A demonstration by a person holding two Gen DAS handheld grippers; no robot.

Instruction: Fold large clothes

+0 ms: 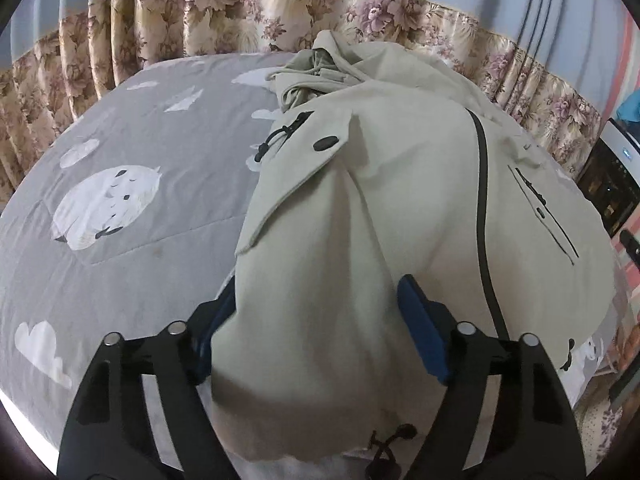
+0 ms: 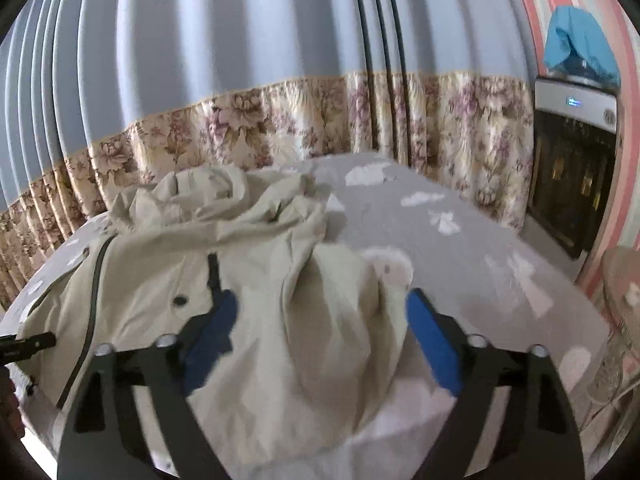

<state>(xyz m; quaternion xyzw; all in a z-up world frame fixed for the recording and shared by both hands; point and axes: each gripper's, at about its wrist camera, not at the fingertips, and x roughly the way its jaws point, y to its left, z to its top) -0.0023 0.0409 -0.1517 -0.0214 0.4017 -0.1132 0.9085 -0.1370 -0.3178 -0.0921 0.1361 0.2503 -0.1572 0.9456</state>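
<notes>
A large beige jacket with a black zip and black toggles lies spread on a grey bed cover. Its hood is bunched at the far end. My left gripper is open, its blue pads either side of a raised fold of the jacket's hem; the left pad is partly hidden by the cloth. In the right wrist view the jacket lies left of centre. My right gripper is open, its pads astride a humped part of the jacket near the bed's near edge.
The bed cover has white cloud and owl prints. Blue and floral curtains hang behind the bed. A dark cabinet with a blue cloth on top stands at the right. The other gripper's tip shows at the left edge.
</notes>
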